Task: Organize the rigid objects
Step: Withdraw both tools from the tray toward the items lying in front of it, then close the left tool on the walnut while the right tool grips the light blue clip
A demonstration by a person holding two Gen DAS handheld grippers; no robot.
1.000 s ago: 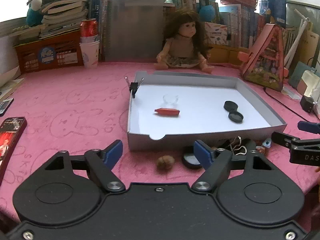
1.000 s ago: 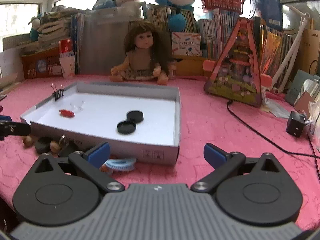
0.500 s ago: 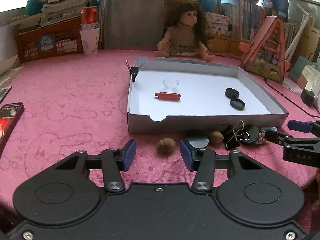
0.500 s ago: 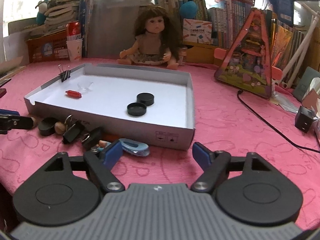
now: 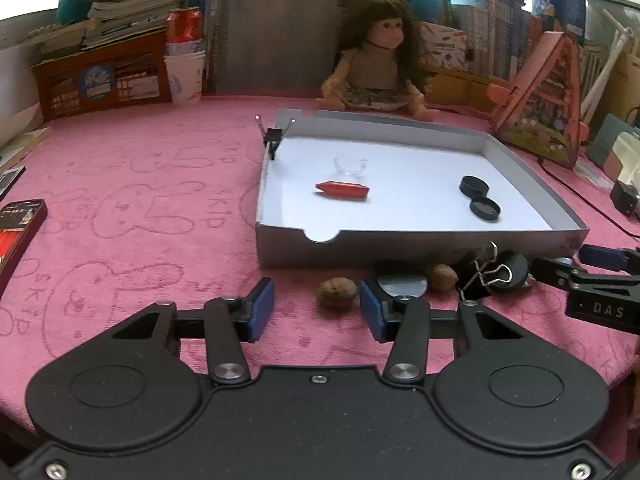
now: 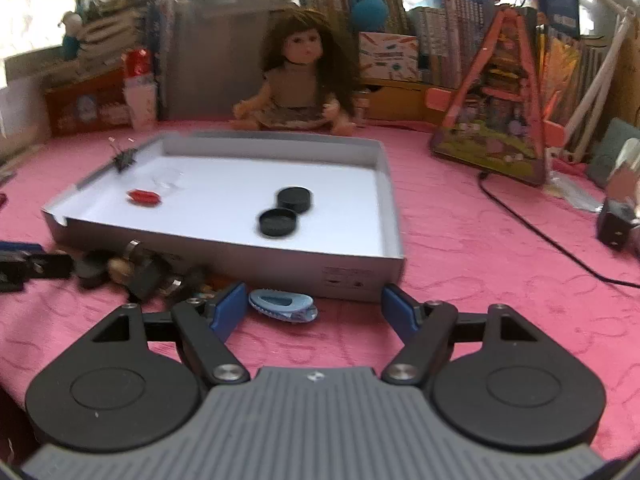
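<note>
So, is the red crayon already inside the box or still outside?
Inside. The red crayon lies flat on the white floor of the box, near its left wall, beside a small clear piece.

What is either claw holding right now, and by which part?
Nothing is held. The left claw has just been closing, with a walnut lying just ahead of its open jaws, untouched. The right claw has also narrowed, open near a blue oval item.

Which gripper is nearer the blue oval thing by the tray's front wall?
Right. The right gripper frames the blue oval thing between its open fingers. The left gripper sits farther left along the tray, at a walnut.
</note>
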